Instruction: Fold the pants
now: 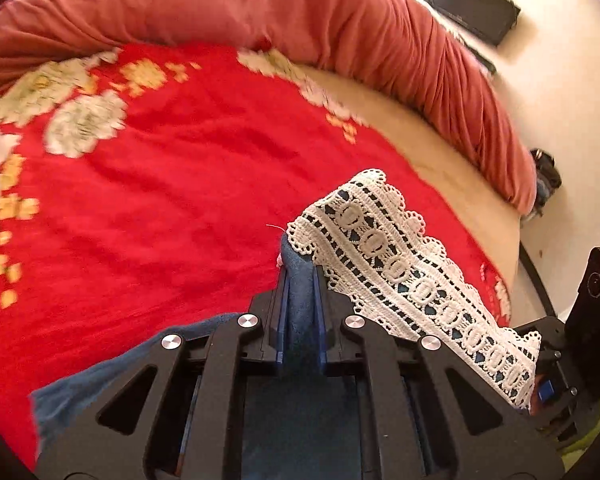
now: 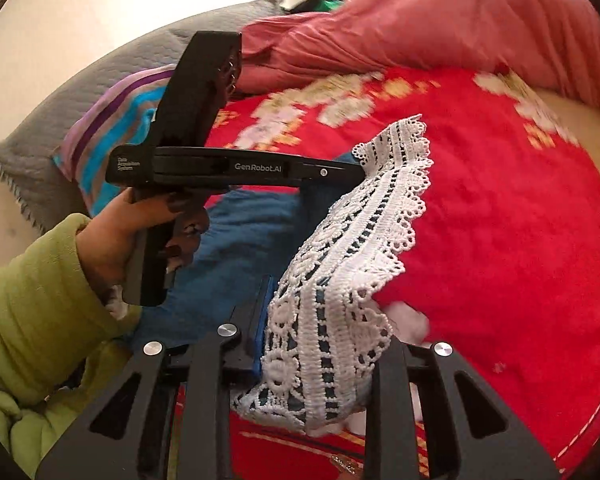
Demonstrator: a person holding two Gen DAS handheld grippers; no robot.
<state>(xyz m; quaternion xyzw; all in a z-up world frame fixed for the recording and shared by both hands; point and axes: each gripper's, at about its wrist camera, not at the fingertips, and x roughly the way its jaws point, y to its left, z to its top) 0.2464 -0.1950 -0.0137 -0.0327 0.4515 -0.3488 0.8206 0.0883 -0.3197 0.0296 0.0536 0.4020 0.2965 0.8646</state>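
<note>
The pants are blue fabric point(image 1: 300, 300) with a white lace hem point(image 1: 412, 276). In the left wrist view my left gripper point(image 1: 300, 280) is shut on a bunched fold of the blue fabric, held above the red bedspread point(image 1: 160, 200). The lace band runs from it down to the right. In the right wrist view the lace hem point(image 2: 340, 280) drapes over my right gripper point(image 2: 320, 360), which is shut on it. The left gripper point(image 2: 352, 172) shows there too, held by a hand in a green sleeve point(image 2: 40, 300), pinching the same hem farther along.
A red floral bedspread covers the bed. A pink rolled duvet point(image 1: 340, 12) lies along the far side. A striped pillow point(image 2: 112, 128) and a grey quilted pillow point(image 2: 60, 112) lie at the left. A dark wall screen point(image 1: 472, 4) hangs beyond the bed.
</note>
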